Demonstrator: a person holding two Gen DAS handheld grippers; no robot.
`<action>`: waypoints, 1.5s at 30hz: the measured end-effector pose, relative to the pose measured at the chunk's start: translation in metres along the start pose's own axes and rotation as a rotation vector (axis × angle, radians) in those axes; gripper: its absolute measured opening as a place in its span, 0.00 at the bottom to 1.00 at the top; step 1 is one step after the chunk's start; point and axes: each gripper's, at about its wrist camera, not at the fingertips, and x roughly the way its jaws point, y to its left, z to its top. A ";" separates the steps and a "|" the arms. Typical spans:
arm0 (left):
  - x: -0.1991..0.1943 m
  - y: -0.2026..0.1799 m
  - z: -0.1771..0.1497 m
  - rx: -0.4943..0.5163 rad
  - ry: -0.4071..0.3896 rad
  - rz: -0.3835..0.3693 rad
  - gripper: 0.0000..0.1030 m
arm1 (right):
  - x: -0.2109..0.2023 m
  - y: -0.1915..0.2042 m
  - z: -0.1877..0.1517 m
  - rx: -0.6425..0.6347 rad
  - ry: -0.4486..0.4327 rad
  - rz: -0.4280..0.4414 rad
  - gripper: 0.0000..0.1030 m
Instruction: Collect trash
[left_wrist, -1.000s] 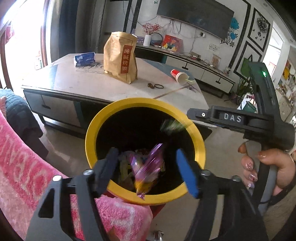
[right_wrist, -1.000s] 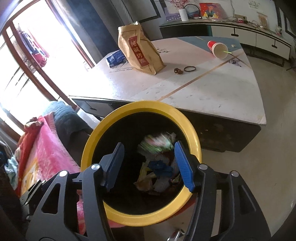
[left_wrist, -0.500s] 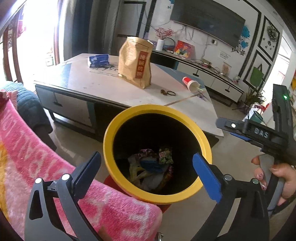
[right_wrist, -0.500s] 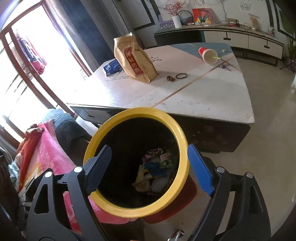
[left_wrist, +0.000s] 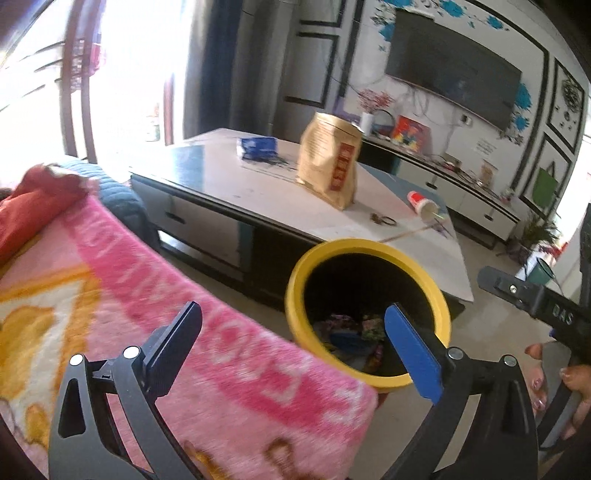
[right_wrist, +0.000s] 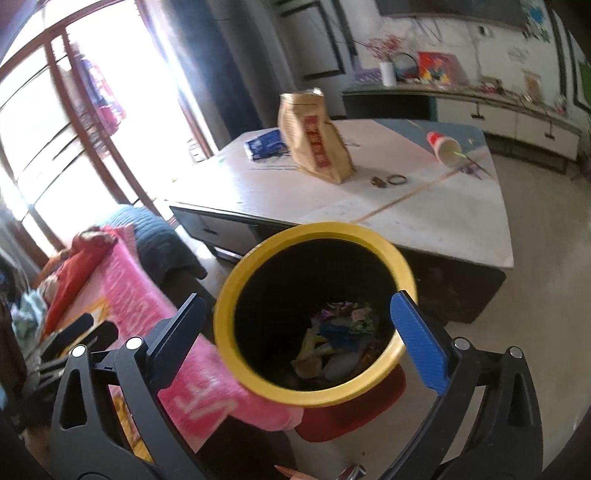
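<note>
Now, left gripper (left_wrist: 293, 338): jaws standing wide apart, having just been opening; nothing is sitting between them.
Right gripper (right_wrist: 297, 334): jaws spread wide too, just opened further, gripping nothing.
Bin (right_wrist: 226, 325): yellow-rimmed, standing on the floor in front of both grippers.
Trash (right_wrist: 338, 338): crumpled wrappers are lying at the bottom of the bin.
Table (right_wrist: 436, 221): behind the bin, carrying a brown paper bag (right_wrist: 314, 138) and a tipped red cup (right_wrist: 443, 146).
Pink blanket (left_wrist: 221, 332): lying left of the bin.
</note>
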 end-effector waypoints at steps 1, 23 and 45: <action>-0.005 0.005 -0.002 -0.009 -0.005 0.011 0.94 | -0.003 0.008 -0.003 -0.021 -0.011 0.005 0.89; -0.110 0.066 -0.044 -0.082 -0.233 0.180 0.94 | -0.056 0.107 -0.066 -0.242 -0.252 0.032 0.89; -0.156 0.090 -0.095 -0.116 -0.326 0.252 0.94 | -0.087 0.141 -0.117 -0.352 -0.467 0.041 0.89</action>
